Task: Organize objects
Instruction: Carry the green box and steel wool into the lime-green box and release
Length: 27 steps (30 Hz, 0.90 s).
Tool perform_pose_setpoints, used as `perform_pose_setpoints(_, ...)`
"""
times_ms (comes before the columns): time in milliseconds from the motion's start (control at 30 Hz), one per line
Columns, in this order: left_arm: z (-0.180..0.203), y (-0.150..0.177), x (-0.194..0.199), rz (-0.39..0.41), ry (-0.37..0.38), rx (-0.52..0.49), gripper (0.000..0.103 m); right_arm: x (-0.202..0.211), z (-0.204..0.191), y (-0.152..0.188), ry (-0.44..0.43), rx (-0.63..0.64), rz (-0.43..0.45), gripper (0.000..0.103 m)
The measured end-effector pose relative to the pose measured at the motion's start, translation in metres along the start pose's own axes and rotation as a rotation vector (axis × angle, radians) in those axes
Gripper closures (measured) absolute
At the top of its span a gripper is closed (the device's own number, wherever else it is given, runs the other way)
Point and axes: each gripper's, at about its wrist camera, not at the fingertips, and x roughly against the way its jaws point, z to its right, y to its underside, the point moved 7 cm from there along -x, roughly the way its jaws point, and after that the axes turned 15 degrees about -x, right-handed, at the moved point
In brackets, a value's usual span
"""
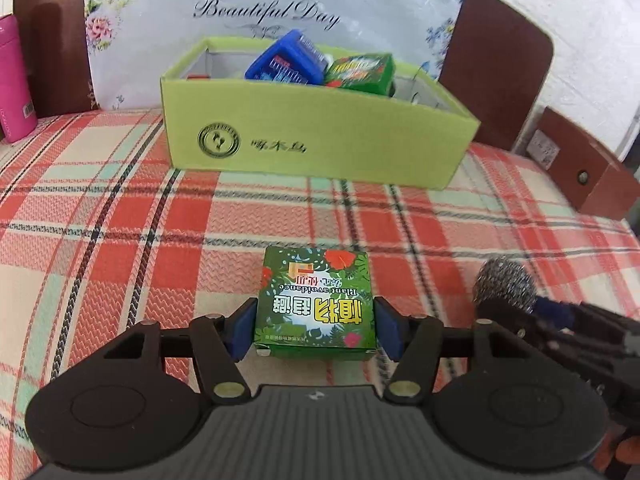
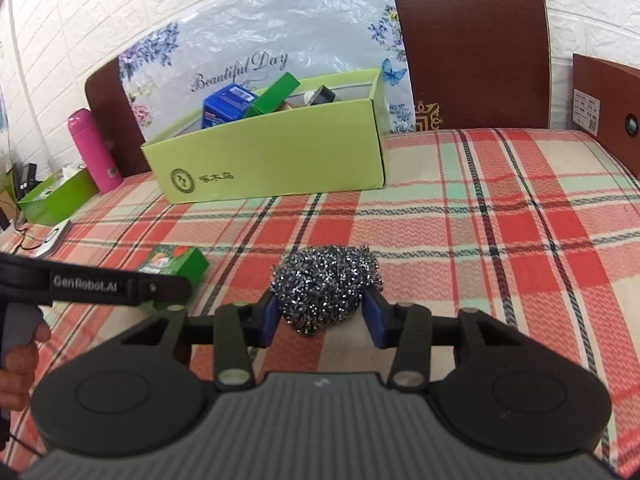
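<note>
Count: two grippers, one lime box [image 1: 320,136], two green cartons, one blue pack [image 1: 286,62], one steel scourer [image 2: 326,280], one pink flask [image 2: 96,150].

Surface is a plaid-covered bed [image 1: 120,240]. Lime box stands toward the far edge, in front of a flowered cushion [image 1: 240,8]; blue pack and one green carton [image 1: 360,70] lie tilted inside it, sticking above the rim. Other items deeper in the box are too hidden to count. Pink flask stands upright at the far left edge.

Left gripper [image 1: 316,324]: second green carton [image 1: 316,300] sits squarely between the jaws, both blue pads against its side faces; jaws clamped on it, print upside down to the camera.

Right gripper [image 2: 324,320]: scourer lies between the jaws, both pads pressed into its sides; jaws gripping it. Scourer is near the middle of the bed, just right of the held carton.
</note>
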Motion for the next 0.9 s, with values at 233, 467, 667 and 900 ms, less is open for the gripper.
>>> perform_pose_setpoints(233,0.010,-0.040,0.048,0.138,0.034,-0.033,0.040,0.035,-0.022,-0.032,-0.066,0.053,0.107,0.060)
perform_pose_setpoints(467,-0.018,-0.096,0.072,0.227,-0.026,-0.070,0.040,0.042,-0.045,-0.079,-0.086,0.130,0.218,0.060)
perform_pose_setpoints(667,-0.068,-0.147,0.054,0.255,-0.119,-0.063,0.040,0.020,-0.050,-0.125,-0.060,0.141,0.297,0.060)
perform_pose_setpoints(900,-0.104,-0.170,-0.002,0.246,-0.107,-0.036,0.040,-0.034,-0.050,-0.146,-0.001,0.204,0.311,0.058)
